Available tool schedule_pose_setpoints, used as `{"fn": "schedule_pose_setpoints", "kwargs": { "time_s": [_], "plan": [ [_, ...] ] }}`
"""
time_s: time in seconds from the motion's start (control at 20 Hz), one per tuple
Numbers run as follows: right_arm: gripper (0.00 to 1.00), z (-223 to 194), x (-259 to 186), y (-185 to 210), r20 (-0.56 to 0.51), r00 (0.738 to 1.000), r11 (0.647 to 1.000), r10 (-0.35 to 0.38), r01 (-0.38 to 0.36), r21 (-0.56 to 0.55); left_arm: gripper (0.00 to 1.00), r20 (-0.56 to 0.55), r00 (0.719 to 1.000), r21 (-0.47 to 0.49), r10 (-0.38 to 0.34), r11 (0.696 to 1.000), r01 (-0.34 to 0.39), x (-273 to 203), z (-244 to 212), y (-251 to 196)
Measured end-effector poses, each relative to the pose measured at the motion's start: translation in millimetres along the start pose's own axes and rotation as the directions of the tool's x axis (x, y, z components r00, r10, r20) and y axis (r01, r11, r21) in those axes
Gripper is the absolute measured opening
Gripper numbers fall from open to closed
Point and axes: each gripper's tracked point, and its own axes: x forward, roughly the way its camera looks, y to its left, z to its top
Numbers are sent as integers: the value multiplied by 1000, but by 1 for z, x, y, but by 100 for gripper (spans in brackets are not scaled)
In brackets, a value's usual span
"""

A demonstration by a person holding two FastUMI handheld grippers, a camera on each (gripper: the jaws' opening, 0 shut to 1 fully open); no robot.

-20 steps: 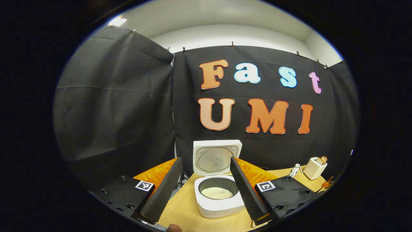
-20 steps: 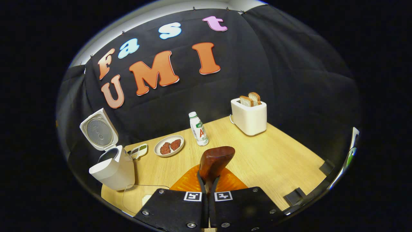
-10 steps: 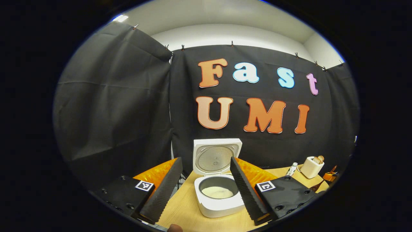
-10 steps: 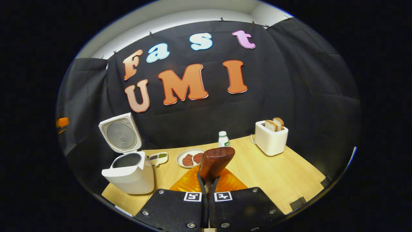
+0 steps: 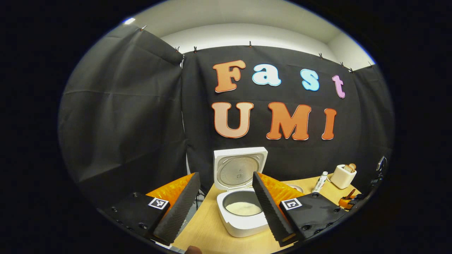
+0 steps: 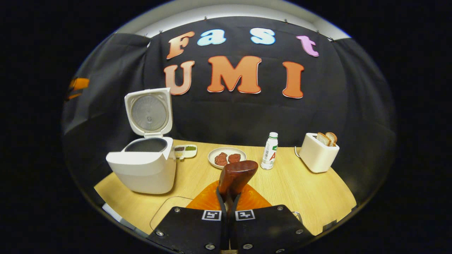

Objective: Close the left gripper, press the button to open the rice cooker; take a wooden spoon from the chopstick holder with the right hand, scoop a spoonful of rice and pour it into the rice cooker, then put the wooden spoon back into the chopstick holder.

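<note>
The right gripper (image 6: pixel 229 197) has its fingers clenched on the wooden spoon (image 6: pixel 236 178), gripping the handle so that the dark spoon bowl stands up just beyond the fingertips, above the bench (image 6: pixel 310 197). Whether any rice sits in the spoon bowl cannot be told from this side. In the right gripper view the rice cooker (image 6: pixel 144 165) stands on the bench to the left of the spoon and well apart from it, its lid (image 6: pixel 148 113) swung up and upright, the dark inner pot open at the top. Beyond the spoon lie a small tray of seasonings (image 6: pixel 186 151) just beside the cooker, a plate (image 6: pixel 226 157) with two reddish-brown pieces, a white bottle (image 6: pixel 270 151) standing upright, and a toaster (image 6: pixel 317 151) with bread slices sticking out

The left gripper (image 5: pixel 226 208) is released, its fingers spread wide apart and holding nothing. In the left gripper view the rice cooker (image 5: pixel 243 211) sits on the bench between the two fingers and farther off, lid up, with a layer of white rice (image 5: pixel 243 209) in the pot. Far to the right stand the bottle (image 5: pixel 320 181) and the toaster (image 5: pixel 343 175)
</note>
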Motion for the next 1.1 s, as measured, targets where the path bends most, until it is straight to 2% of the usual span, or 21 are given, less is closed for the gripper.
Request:
{"fn": "schedule_pose_setpoints", "kwargs": {
  "time_s": [0.15,0.4,0.6,0.8,0.9,1.1],
  "plan": [
    [0,-23,14,4,-26,1000,998,-1,-1,-65,100,-20,1000,7,6,1000,-5,-1,-9,5],
    [0,-45,25,6,-19,1000,999,-16,15,-50,100,-40,999,24,1,1000,0,-2,-18,6],
    [0,-62,23,21,-53,998,999,31,-31,-17,100,-46,999,51,1,999,2,-1,-21,2],
    [0,-67,14,23,-47,999,994,11,-6,106,100,-56,998,39,-6,999,8,0,-26,-3],
    [0,-68,17,33,-44,999,981,25,-17,191,100,-58,998,17,-12,1000,13,1,-27,-6],
    [0,-70,10,44,-59,997,955,57,-37,294,100,-61,998,23,-12,1000,14,4,-29,-9]
  ]
}}
